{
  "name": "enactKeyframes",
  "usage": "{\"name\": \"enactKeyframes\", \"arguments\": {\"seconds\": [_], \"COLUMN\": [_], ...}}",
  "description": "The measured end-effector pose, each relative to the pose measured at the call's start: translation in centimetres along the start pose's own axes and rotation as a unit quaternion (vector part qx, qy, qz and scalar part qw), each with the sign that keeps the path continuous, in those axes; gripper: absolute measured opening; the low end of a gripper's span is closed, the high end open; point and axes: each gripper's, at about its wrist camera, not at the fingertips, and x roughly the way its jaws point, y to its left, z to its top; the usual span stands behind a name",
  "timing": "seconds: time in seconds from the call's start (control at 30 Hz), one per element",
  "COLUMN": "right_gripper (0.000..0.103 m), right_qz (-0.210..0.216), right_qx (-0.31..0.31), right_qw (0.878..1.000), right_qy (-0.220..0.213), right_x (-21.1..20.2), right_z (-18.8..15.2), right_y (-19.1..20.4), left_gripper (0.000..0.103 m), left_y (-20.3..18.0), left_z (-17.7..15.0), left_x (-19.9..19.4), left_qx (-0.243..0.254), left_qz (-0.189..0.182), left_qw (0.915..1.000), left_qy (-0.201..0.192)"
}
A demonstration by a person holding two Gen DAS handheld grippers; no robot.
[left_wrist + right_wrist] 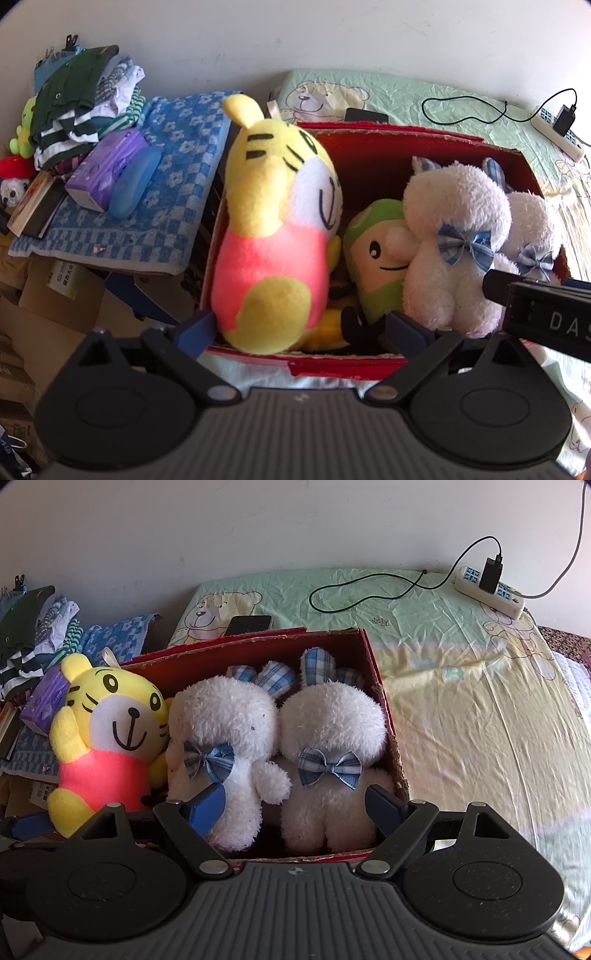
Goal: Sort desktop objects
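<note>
Both hand-held grippers, left (pixel 299 326) and right (pixel 295 805), are spread wide, pinching nothing, at the near rim of the red box (pixel 384 701) on the bed (pixel 480 701). Inside sit the tiger plush (pixel 273 229) at left and two white bunnies (pixel 332 738).

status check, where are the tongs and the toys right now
Left tongs open around tiger plush. Right tongs open before two white bunnies. All toys in red box. Nothing blocking.

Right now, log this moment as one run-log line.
stage: toys in red box | left gripper: open, around tiger toy | right gripper: open, at white bunnies | green toy: between tiger and bunnies
</note>
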Motion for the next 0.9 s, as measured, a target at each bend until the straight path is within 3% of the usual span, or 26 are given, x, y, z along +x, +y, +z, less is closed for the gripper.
{"name": "enactKeyframes", "arguments": {"seconds": [0.9], "right_gripper": [0.085], "right_qz": [0.009], "right_qx": [-0.006], "right_qw": [1.0], "right_qy": [-0.004], "right_x": [0.09], "right_z": [0.49], "right_y": [0.7], "left_gripper": [0.098], "left_y": [0.04], "left_z": [0.58], "left_x": [-0.5], "left_qx": [0.001], "left_qz": [-0.018], "left_qw": [0.9997], "left_qy": [-0.015]}}
